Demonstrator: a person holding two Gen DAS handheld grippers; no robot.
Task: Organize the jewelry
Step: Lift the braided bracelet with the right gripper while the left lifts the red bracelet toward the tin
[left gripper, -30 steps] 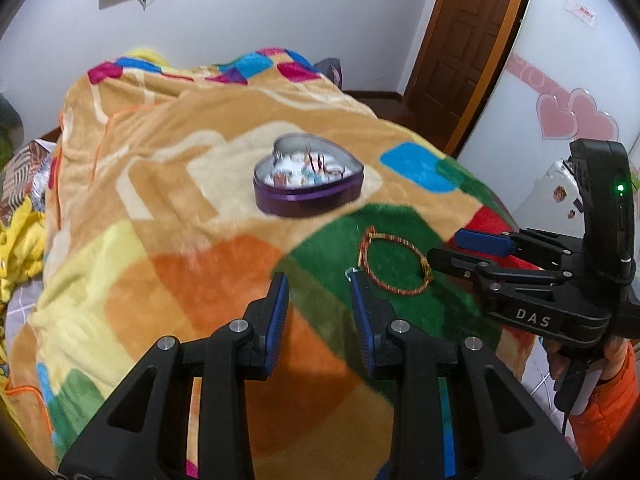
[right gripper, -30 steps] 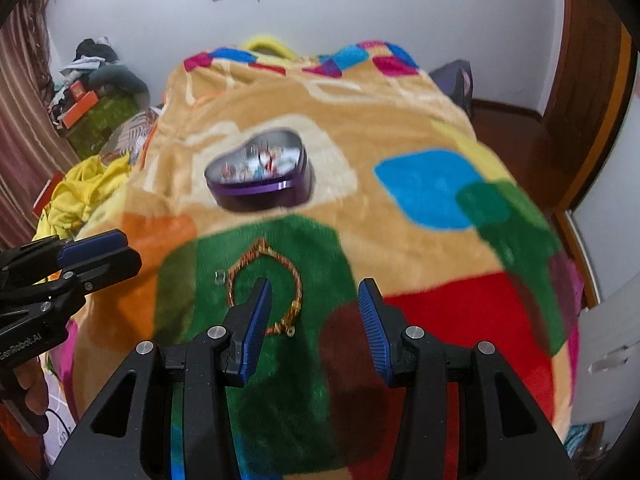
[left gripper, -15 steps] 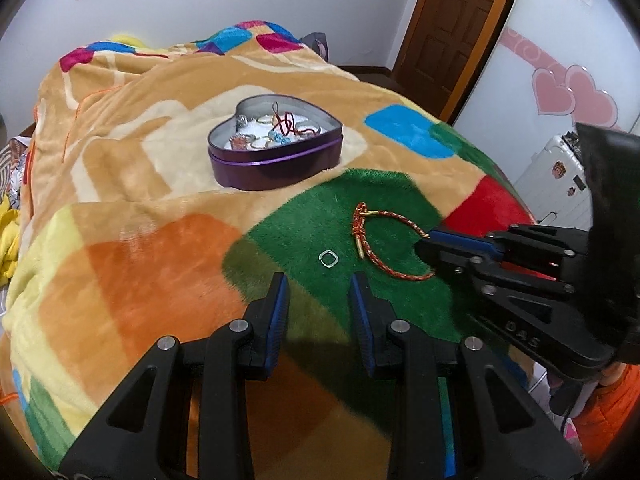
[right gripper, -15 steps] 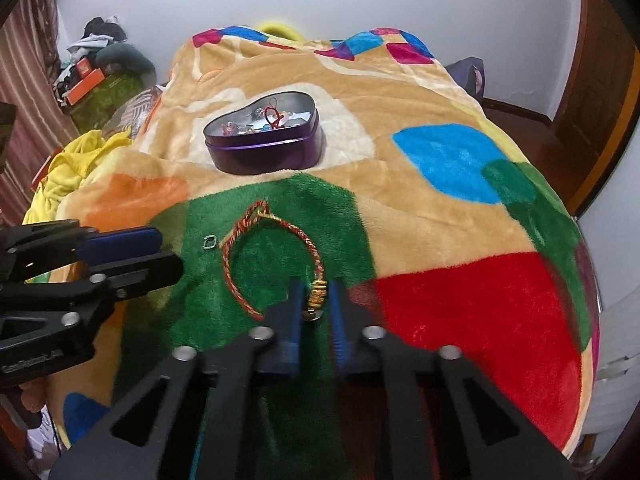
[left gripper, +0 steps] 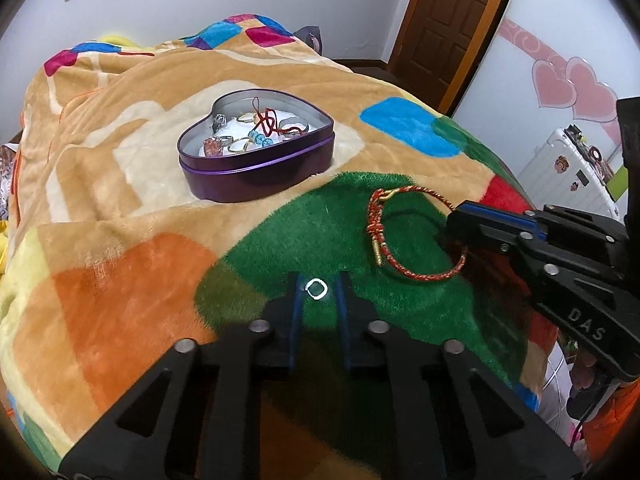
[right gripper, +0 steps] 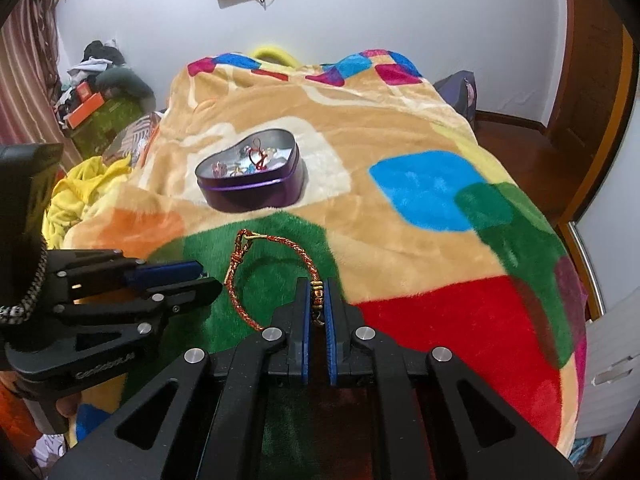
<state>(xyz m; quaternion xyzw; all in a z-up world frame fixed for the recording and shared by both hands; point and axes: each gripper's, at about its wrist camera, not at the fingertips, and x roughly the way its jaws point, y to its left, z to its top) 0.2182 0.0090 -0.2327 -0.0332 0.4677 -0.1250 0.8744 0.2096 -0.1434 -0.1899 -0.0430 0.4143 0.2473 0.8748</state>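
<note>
Plush blanket (left gripper: 120, 300) was found to carry all items, its soft pile letting pads sink under small pieces. The right gripper (right gripper: 319, 300) was seen clamped on the bracelet (right gripper: 272, 268) at its gold bead, the firmest part to hold. The left gripper (left gripper: 318, 294) had just been closing around the ring (left gripper: 316, 289); pad contact could not be confirmed. The tin (left gripper: 256, 176), lid off and part-filled, was judged the destination for both.
</note>
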